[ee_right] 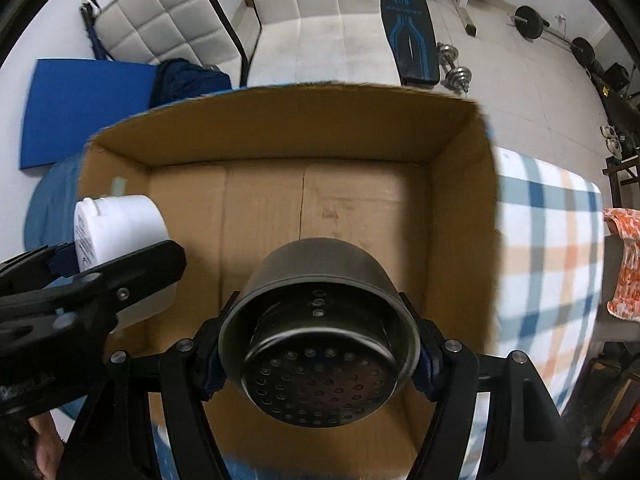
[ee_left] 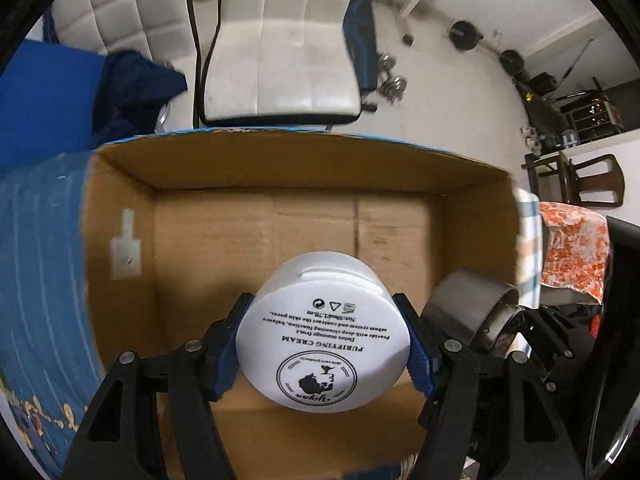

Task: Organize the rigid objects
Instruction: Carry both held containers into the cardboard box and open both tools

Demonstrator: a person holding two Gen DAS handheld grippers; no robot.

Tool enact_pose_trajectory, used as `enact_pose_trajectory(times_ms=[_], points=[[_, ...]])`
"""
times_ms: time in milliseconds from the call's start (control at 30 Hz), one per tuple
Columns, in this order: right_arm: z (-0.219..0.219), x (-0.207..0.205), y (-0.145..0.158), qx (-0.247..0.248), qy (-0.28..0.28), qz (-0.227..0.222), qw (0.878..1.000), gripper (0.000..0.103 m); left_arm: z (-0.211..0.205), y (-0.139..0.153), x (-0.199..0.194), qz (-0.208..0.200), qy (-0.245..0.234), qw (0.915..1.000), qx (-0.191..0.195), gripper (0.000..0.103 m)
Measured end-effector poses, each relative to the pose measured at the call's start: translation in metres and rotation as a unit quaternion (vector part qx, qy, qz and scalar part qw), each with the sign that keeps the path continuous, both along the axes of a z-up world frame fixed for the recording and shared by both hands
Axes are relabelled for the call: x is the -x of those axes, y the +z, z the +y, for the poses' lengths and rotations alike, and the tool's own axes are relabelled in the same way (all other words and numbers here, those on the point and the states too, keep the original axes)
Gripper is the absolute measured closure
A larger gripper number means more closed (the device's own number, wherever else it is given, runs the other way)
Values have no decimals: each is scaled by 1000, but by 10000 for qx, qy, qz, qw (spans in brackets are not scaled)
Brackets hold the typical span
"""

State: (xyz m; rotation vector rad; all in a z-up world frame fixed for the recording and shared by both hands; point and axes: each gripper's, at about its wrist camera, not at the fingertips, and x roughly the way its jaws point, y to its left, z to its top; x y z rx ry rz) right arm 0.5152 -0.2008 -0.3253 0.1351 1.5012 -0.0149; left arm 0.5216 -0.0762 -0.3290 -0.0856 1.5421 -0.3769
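Cardboard box (ee_left: 256,240), open-topped, sits on a blue-and-orange checked cloth (ee_right: 548,216); its brown floor is bare in both views. Left gripper (ee_left: 322,344) is closed onto a white cream jar (ee_left: 324,332), blue pads pressed against the jar's two sides. Jar is tipped so its printed base, reading "PURIFYING CREAM", faces the camera. It hangs above the near half of the box floor, left of centre; from the right wrist view the same jar (ee_right: 120,232) appears near the left box wall.

Right gripper (ee_right: 318,354) is clamped on a dark metal cup (ee_right: 316,320), one finger on either side of its rim. Cup's open end faces the camera; a perforated disc (ee_right: 320,384) shows inside. Cup is held over the near-centre of the box, to the right of the jar, apart from it.

White padded chair (ee_left: 276,40) stands beyond the far box wall.
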Motion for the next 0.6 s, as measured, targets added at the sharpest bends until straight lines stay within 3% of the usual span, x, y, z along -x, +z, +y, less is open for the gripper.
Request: enact_pose_trajectory(times_ms=[167, 467, 600], points=[[2, -35, -43, 236, 65, 236, 9994, 30, -4, -41, -22, 485, -3, 9988, -2, 38], [2, -62, -90, 310, 146, 580, 9977, 30, -20, -72, -30, 727, -210, 9962, -423, 37], [1, -66, -102, 246, 111, 710, 9971, 29, -19, -68, -26, 786, -136, 9962, -351, 29]])
